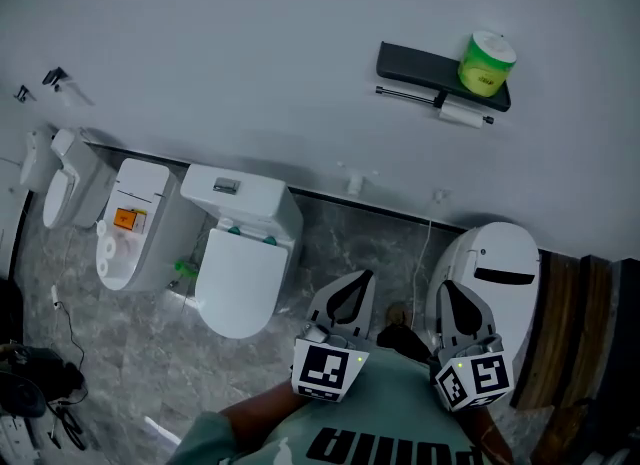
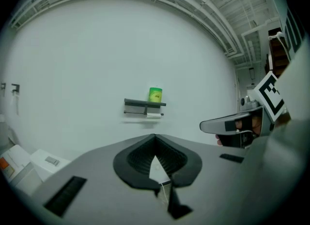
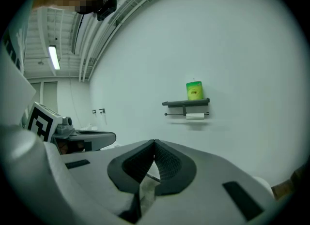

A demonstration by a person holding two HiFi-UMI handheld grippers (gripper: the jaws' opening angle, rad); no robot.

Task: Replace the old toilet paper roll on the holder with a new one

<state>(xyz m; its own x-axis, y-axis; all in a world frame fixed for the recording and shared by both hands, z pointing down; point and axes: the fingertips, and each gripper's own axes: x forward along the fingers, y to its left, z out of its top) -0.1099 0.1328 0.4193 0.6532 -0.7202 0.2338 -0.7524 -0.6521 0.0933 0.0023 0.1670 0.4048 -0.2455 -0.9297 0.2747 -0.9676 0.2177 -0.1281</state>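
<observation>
Claws: left claw and right claw are both sitting clenched on nothing.
Old roll: hanging on the holder, well away from both claws.
Risk: arriving clenched is risking shoving the roll, or toppling the green canister above it.

White wall — grey marbled floor

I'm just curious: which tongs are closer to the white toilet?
Left. The left tongs hover just right of the toilet; the right tongs are farther right, in front of the white bin.
</observation>
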